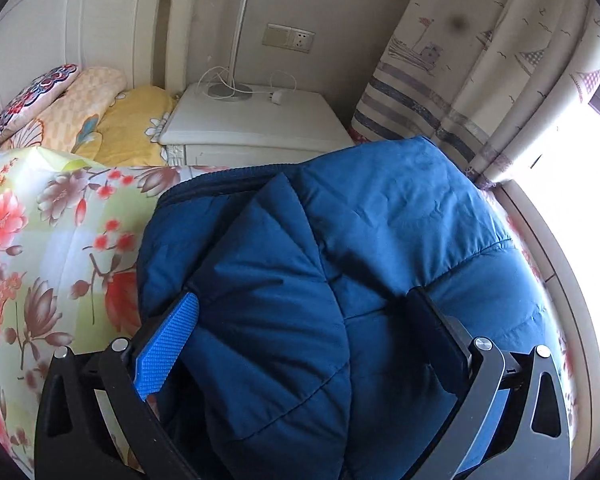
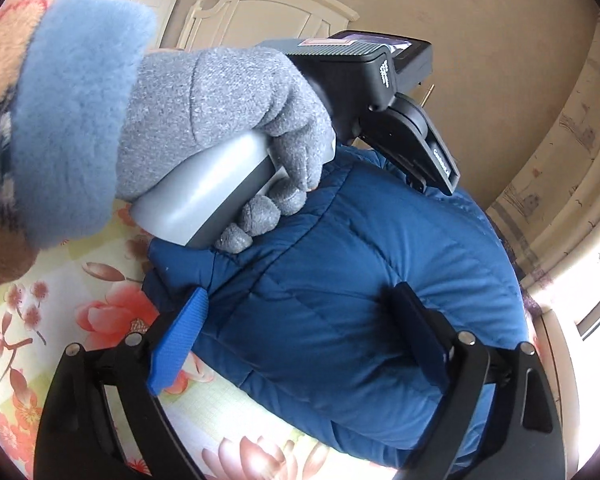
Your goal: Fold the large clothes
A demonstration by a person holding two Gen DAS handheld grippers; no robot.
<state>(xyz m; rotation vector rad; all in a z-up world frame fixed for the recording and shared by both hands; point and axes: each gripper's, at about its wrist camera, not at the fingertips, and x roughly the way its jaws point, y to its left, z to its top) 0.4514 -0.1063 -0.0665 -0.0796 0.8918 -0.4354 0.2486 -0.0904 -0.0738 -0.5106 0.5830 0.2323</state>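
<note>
1. Where the bed (image 1: pixel 40 240) carries a floral quilt, a blue jacket (image 1: pixel 380 240) lies bunched on it, near the curtain (image 1: pixel 500 80) side.
2. Left gripper (image 1: pixel 304 320): fingers (image 1: pixel 168 340) spread to their widest above the jacket, a padded fold between them, the pads not pressing it.
3. Right gripper (image 2: pixel 300 328): fingers (image 2: pixel 178 340) spread wide over the jacket's near edge, not pinching it.
4. Left hand (image 2: pixel 220 128): grey glove, fluffy blue cuff, closed on the left gripper's handle above the jacket.
5. Nightstand (image 1: pixel 252 120): white, beside the bed, bearing a lamp (image 1: pixel 236 40) and a charger cable.
6. Pillows (image 1: pixel 80 108): stacked against the headboard.
</note>
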